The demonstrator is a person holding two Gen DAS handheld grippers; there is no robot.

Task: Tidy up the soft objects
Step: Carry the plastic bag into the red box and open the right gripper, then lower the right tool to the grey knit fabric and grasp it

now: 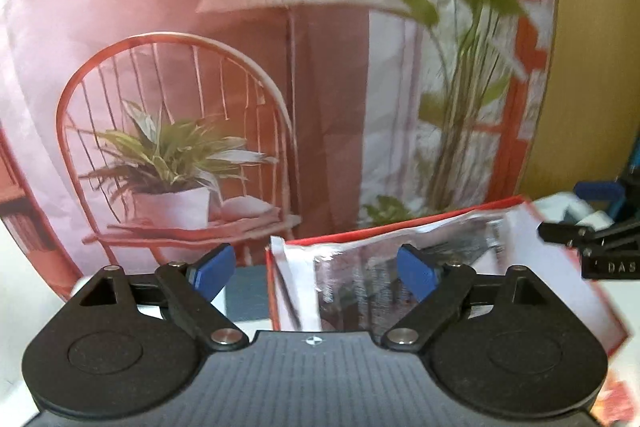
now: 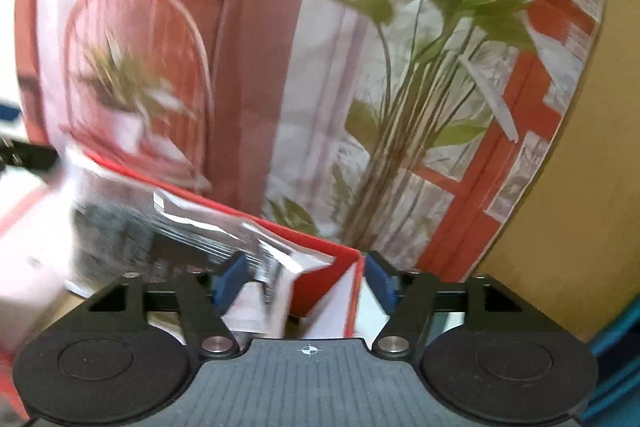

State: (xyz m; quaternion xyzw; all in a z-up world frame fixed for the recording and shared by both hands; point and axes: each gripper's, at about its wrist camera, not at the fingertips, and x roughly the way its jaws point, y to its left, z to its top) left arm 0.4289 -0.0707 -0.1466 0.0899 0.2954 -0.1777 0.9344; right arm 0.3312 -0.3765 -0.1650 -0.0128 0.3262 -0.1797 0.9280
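A big soft cushion (image 1: 200, 27) printed with a chair, potted plants, a lamp and a red window frame stands upright and fills both views (image 2: 280, 67). In front of it lies a flat red-edged packet (image 1: 480, 267) wrapped in shiny plastic. My left gripper (image 1: 316, 271) is open, its blue pads wide apart, just before the packet's left end and not touching it. My right gripper (image 2: 304, 279) is open too; the packet's red corner (image 2: 336, 275) sits between its pads, close to the right one. The right gripper's black body (image 1: 580, 247) shows at the left wrist view's right edge.
A white tabletop (image 1: 16, 267) runs under the cushion at the left. A yellow-brown wall (image 1: 592, 67) stands behind at the right. Blue objects (image 1: 596, 191) sit at the far right, and a teal edge (image 2: 616, 339) is at lower right. A grey-blue surface (image 1: 248, 295) lies under the packet.
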